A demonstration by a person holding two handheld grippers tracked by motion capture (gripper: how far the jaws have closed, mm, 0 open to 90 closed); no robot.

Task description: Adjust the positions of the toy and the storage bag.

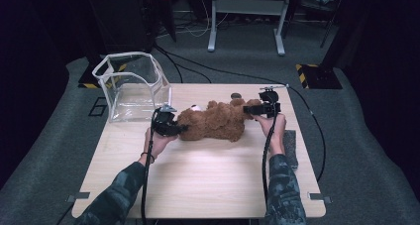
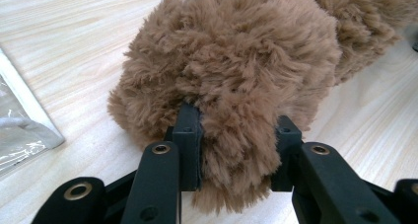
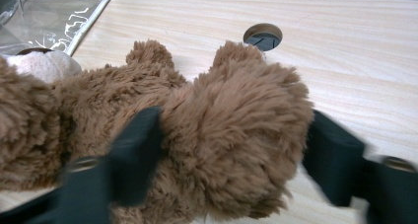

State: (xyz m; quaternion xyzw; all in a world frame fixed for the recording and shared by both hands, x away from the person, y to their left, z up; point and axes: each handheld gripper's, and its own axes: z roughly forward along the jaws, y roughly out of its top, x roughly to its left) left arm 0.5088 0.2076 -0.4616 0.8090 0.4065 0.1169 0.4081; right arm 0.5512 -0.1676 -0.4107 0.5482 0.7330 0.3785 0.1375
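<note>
The left gripper (image 2: 236, 150) is squeezing a tuft of the brown teddy bear (image 1: 215, 121): in the left gripper view its two black jaws are standing partly closed, with the fur bulging between them and both pads pressing into it. The right gripper (image 3: 231, 155) is sitting at the opposite end of the bear. In the right gripper view its jaws are blurred and standing wide on either side of a plush limb; the left one is lying against the fur, while the right one is standing just clear of it, so no firm grip is showing.

One teddy bear is lying on its side near the middle of the light wooden desk (image 1: 198, 185), between the two grippers. One clear plastic bag (image 1: 131, 86) with white edging is standing open at the desk's far left corner, just beside the bear. One round cable hole (image 3: 262, 36) is showing in the desk beyond the bear. No readable writing or label is showing.
</note>
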